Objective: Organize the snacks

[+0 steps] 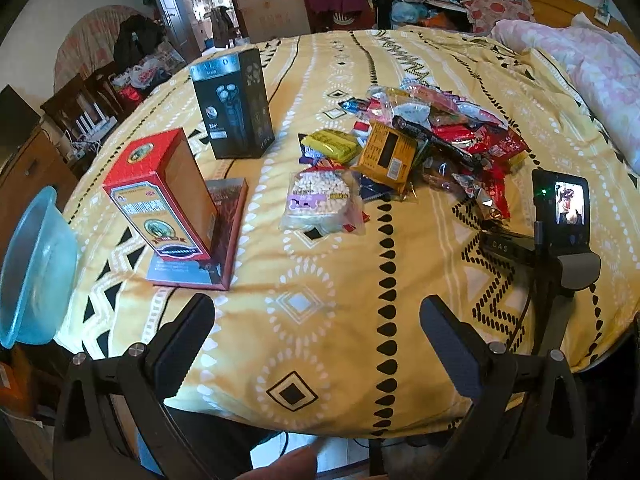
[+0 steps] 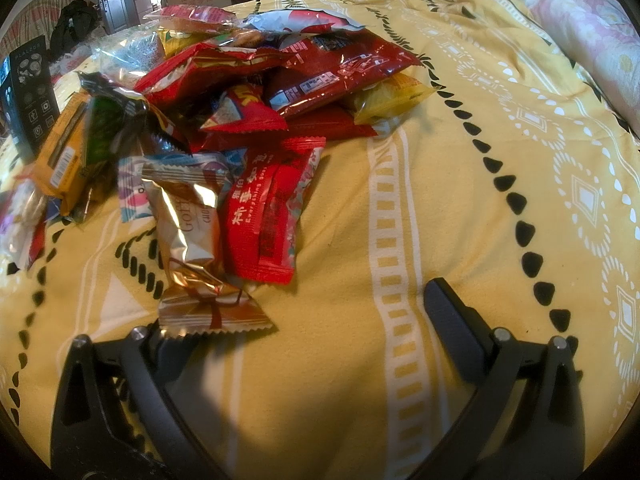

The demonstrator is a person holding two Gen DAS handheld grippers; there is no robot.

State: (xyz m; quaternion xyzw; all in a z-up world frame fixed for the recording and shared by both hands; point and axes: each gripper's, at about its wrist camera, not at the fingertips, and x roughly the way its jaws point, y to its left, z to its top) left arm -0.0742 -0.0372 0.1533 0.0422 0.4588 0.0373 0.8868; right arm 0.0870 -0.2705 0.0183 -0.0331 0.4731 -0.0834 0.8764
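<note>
A heap of snack packets (image 1: 424,136) lies on the yellow patterned bedspread (image 1: 320,352). A clear bag of white puffs (image 1: 322,202) and a yellow packet (image 1: 332,144) sit at its near left edge. My left gripper (image 1: 316,312) hovers open and empty over the bedspread, well short of the heap. In the right wrist view the heap (image 2: 256,80) is close. A gold foil packet (image 2: 192,240) and a red packet (image 2: 268,208) lie nearest. My right gripper (image 2: 296,320) is open and empty, and the gold packet's tail overlaps its left finger (image 2: 160,344).
A red carton (image 1: 160,196) stands on a flat dark box (image 1: 216,240), with a black carton (image 1: 234,104) behind them. A blue plastic basin (image 1: 32,268) sits at the bed's left edge. The right hand-held unit with its small screen (image 1: 564,216) is beside the heap. Pink bedding (image 1: 580,72) lies far right.
</note>
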